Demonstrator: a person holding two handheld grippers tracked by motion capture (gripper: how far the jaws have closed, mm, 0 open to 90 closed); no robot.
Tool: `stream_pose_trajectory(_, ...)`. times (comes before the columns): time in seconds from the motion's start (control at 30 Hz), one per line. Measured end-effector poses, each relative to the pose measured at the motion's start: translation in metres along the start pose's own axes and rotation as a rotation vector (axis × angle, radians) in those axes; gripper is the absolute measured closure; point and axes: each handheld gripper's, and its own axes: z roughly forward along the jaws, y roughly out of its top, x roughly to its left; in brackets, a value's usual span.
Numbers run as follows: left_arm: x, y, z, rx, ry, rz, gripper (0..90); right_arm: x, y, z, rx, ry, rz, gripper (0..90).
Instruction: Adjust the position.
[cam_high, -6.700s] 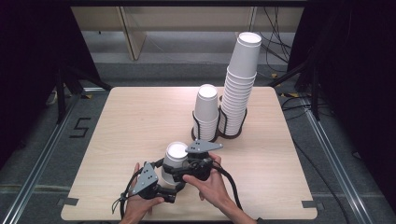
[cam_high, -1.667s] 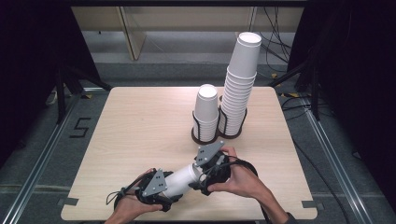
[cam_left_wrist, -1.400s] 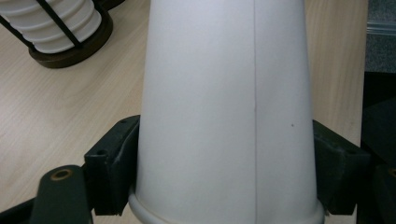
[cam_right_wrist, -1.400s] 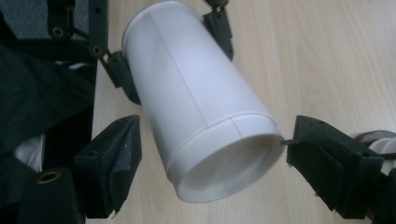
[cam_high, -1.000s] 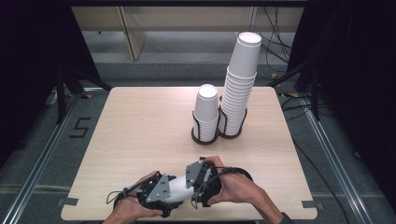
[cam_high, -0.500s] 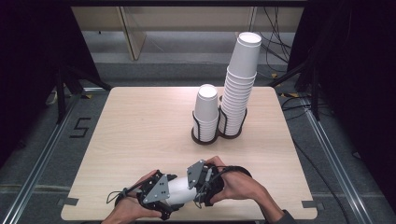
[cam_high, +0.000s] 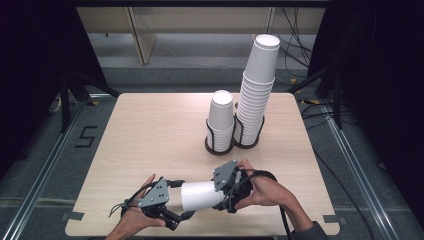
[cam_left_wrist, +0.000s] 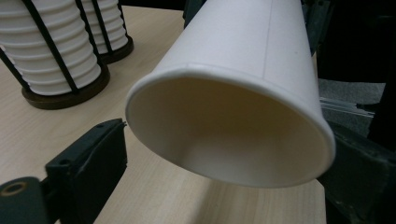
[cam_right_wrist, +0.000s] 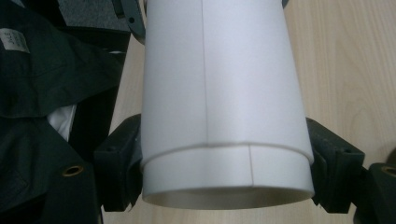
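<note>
White paper cup held sideways between two handheld grippers, near front edge of table.

Light wooden table (cam_high: 150, 130) w/ rounded corners carries, toward its back right, a tall stack of white paper cups (cam_high: 256, 90) in a black wire holder, and just beside it on the left a shorter stack of white cups (cam_high: 220, 117) in a second holder. Near front edge, a single white paper cup (cam_high: 201, 195) lies horizontal above the tabletop. Right gripper (cam_right_wrist: 224, 186) is clamped on the cup's narrow end, jaws pressing both sides. Left gripper (cam_left_wrist: 219, 163) sits at the cup's wide rim; its jaws have just been opening and stand apart, the rim between them w/ a clear gap to the one jaw seen clearly.
</note>
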Motion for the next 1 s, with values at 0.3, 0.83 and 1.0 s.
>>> stream_pose_trajectory(0.3, 0.001, -0.003, 0.002, -0.068, -0.029, -0.013, 0.0, -0.004, -0.006, -0.004, -0.074, 0.037, -0.025, 26.0)
stream_pose_trajectory(0.83, -0.010, 0.000, 0.004, -0.125, -0.042, 0.056, 2.7, 0.000, -0.001, 0.002, -0.120, 0.091, -0.032, 25.8)
stream_pose_trajectory(1.0, -0.010, 0.003, 0.002, -0.112, -0.053, 0.095, 9.3, 0.001, -0.003, 0.003, -0.126, 0.098, -0.009, 25.9)
